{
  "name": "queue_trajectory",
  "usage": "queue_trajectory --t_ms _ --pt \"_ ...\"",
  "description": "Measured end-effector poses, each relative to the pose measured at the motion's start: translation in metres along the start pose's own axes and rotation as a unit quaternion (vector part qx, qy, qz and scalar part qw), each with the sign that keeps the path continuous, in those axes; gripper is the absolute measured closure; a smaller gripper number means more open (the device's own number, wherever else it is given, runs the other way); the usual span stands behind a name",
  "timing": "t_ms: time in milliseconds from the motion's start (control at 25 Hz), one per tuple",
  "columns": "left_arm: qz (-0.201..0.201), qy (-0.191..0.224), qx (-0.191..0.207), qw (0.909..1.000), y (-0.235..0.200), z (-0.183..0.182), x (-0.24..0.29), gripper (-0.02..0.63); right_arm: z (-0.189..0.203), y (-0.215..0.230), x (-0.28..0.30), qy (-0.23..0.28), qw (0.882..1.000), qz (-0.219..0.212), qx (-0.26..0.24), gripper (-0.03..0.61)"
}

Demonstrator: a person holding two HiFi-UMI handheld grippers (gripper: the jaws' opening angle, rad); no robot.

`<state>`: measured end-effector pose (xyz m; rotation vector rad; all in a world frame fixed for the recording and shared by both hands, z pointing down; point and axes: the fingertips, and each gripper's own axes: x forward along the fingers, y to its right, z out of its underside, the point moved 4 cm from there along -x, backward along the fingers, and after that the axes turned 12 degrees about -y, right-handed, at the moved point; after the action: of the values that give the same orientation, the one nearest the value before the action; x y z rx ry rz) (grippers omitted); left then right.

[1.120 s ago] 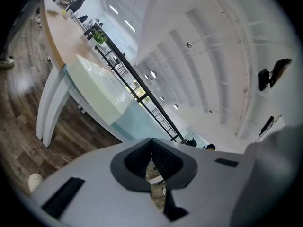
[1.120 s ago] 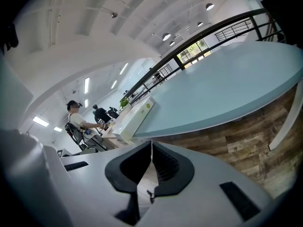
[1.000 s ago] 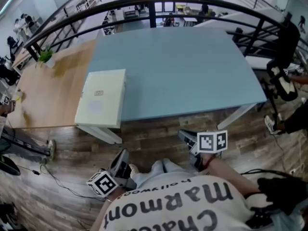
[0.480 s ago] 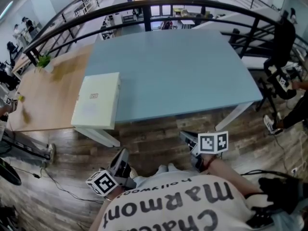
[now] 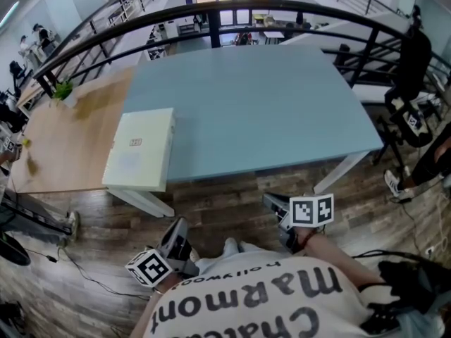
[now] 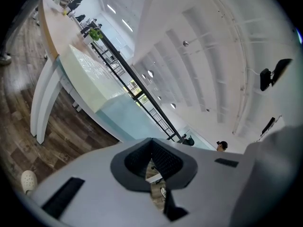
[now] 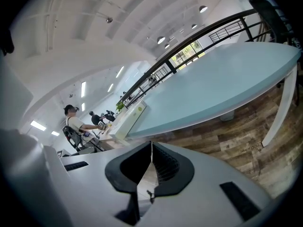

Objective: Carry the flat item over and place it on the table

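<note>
A flat white box (image 5: 139,150) lies on the left end of the blue table (image 5: 268,97), overhanging its near corner beside the wooden table. In the left gripper view the box (image 6: 90,82) shows on the table edge up to the left; the right gripper view has the box (image 7: 130,119) far off at the table's other end. Both grippers hang low against the person's body, well short of the table. My left gripper (image 5: 177,229) is shut and holds nothing. My right gripper (image 5: 272,203) is shut and holds nothing too.
A wooden table (image 5: 63,139) with a small green plant (image 5: 65,86) adjoins the blue one on the left. A curved black railing (image 5: 211,9) runs behind. A person (image 5: 423,167) and a chair stand at the right. Cables (image 5: 84,270) lie on the plank floor.
The head view has shifted a little, so the table and box sit slightly lower and further left in it. Both grippers stay where they were, still shut.
</note>
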<state>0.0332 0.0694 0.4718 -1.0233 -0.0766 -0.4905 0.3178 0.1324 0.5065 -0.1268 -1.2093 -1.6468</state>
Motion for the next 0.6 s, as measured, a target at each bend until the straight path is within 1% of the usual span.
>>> queue_trajectory --t_ms 120,280,600 --pt "0.001 -0.001 0.011 0.9999 -0.0016 -0.0016 0.0015 0.611 0.0006 0.0017 0.001 -0.003 1.0 0.002 0.001 0.537" --pt "-0.007 -0.003 -0.012 0.9999 -0.0033 0.0014 0.0032 0.611 0.0007 0.0034 0.002 -0.008 1.0 0.002 0.0 0.537" --pt "-0.008 -0.006 -0.011 0.9999 -0.0033 -0.0019 0.006 0.611 -0.0005 0.0023 0.0045 -0.012 1.0 0.002 -0.004 0.537"
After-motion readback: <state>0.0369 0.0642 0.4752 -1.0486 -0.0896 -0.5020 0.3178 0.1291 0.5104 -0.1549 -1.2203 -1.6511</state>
